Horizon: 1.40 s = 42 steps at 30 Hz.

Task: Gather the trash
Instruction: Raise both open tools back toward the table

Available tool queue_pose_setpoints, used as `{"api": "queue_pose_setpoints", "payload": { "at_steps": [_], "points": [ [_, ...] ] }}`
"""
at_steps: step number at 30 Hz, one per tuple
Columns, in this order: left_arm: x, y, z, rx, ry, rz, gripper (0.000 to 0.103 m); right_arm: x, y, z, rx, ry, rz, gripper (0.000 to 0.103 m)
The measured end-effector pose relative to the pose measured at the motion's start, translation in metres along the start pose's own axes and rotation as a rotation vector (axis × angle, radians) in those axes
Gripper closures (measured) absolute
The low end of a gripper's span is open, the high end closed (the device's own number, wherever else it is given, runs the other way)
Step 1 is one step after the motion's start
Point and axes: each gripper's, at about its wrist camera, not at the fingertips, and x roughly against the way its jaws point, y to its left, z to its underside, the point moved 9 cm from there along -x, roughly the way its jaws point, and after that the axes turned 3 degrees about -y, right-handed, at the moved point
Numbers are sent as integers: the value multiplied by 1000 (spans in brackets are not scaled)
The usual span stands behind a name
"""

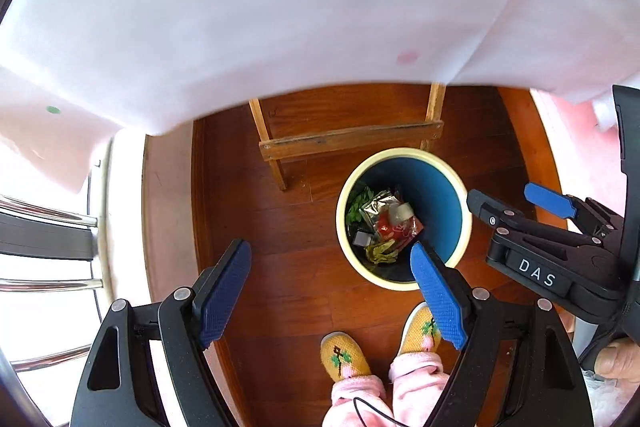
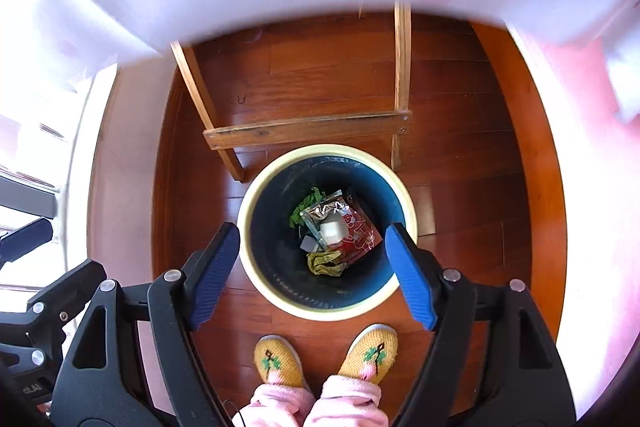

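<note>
Both grippers point steeply down at the floor. The right gripper [image 2: 312,267] hangs with its blue pads spread wide and nothing between them, directly above the trash bin [image 2: 256,187]. The left gripper [image 1: 332,291] is likewise wide open and empty, over bare wood floor [image 1: 280,267] just left of the bin, its right pad overlapping the bin's near rim in the left wrist view.

The bin stands upright, its round mouth facing up, cream-rimmed and blue inside. In it lie a red and silver wrapper [image 2: 348,227] with its long side running near-right to far-left, a white wad [image 2: 332,231] on top, green scraps [image 2: 306,205] and a yellowish scrap [image 2: 326,263].

Yellow slippers [image 2: 276,359] stand near the bin; a wooden frame [image 2: 304,131] lies beyond it.
</note>
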Motion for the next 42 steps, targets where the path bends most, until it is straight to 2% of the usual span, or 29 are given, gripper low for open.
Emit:
{"api": "queue_pose_setpoints", "payload": {
  "at_steps": [5,13,20,24,30,34,39,42],
  "points": [
    [61,2,-13,-30,-41,11,20,56,8,-9,-34,-14,4,30],
    [181,-4,-35,-98,-131,70,20,180,19,-17,-74,-120,-36,30],
    [269,-7,-64,-167,-268,103,20,286,46,-28,18,-228,-54,30],
    [313,-7,-81,-182,-342,121,20,339,49,-52,60,-303,-5,30],
    [351,-4,-124,-212,-442,112,20,408,50,-94,73,-436,68,30],
    [368,-4,-156,-206,-482,122,20,438,47,-124,62,-495,95,30],
    [371,-13,-202,-206,-507,117,20,449,38,-163,88,-541,169,30],
    [366,-22,-230,-212,-521,98,20,437,30,-191,92,-535,165,30]
  ]
}}
